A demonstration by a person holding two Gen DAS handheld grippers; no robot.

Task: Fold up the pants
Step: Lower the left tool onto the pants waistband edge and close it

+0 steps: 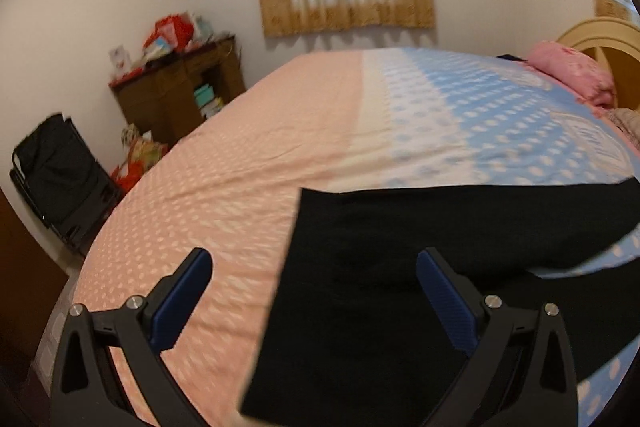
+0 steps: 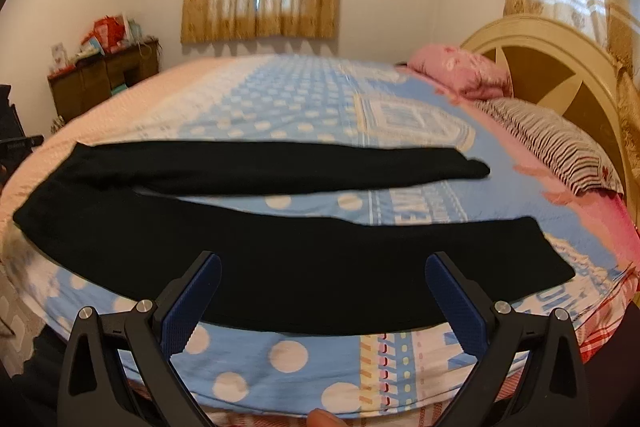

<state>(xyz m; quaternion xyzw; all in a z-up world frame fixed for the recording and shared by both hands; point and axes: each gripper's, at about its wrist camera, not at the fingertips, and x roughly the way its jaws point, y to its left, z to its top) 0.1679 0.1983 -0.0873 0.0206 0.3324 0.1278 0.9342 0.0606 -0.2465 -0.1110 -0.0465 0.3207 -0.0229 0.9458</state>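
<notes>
Right wrist: black pants [image 2: 240, 247] flat on bed [image 2: 280, 355]; both hand-held grippers [image 2: 322, 291] [image 1: 314, 287] wide open, empty.

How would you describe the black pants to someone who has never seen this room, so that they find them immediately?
Start from the large bed with the pink and blue dotted cover. Near its front edge lie the black pants, spread flat with both legs stretched toward the striped pillow. They are the only plain dark item on the bright patterned cover.

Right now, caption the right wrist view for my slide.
Open right hand-held gripper above black pants spread flat, legs apart, on a polka-dot bedspread.
</notes>
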